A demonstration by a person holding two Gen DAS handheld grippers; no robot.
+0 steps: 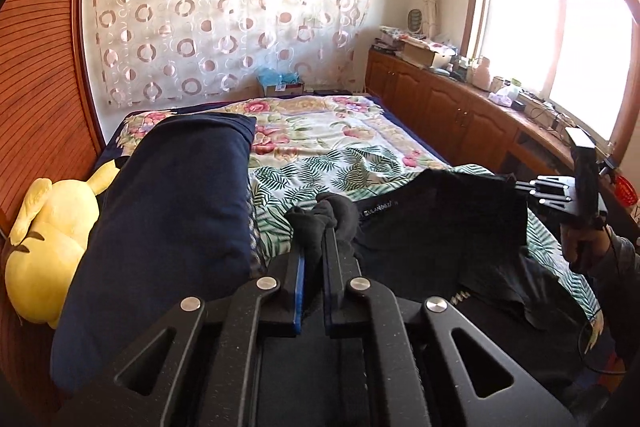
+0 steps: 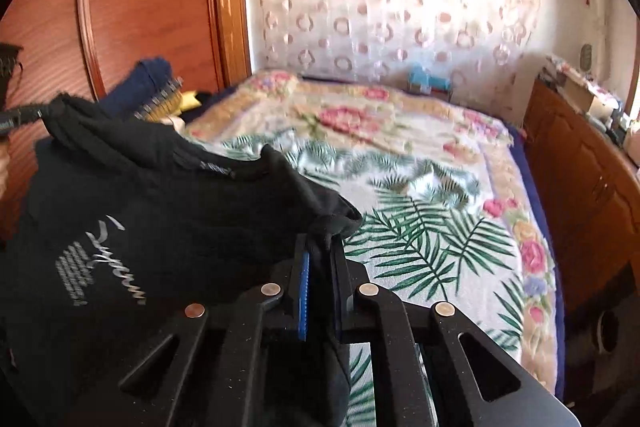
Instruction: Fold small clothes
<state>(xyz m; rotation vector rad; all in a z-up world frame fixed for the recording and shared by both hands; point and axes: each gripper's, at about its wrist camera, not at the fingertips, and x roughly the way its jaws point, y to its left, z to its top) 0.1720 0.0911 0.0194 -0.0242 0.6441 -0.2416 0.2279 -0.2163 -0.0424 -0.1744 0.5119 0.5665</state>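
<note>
The black shirt point(image 2: 120, 227) hangs stretched above the bed point(image 2: 420, 227), 1 top corner pinched in the left gripper point(image 1: 320, 227), the other in the right gripper point(image 2: 324, 239). Best keep the top edge level and taut when lowering it flat.

A bed point(image 1: 332, 143) carries everything here, its top covered by a floral blanket point(image 1: 320, 131) with pink flowers on a cream ground and a dark blue edge showing along its sides. Over the near part of that blanket lies a white sheet printed with green palm leaves point(image 2: 420, 239), rumpled into soft folds. On the left side, against the wooden headboard point(image 1: 36, 87), a navy pillow point(image 1: 168, 227) rests on the bed, and a yellow plush toy point(image 1: 44, 251) lies just beside it, touching the headboard. A black T-shirt point(image 1: 440, 227) hangs partly onto the leaf-print sheet at the near right.
</note>
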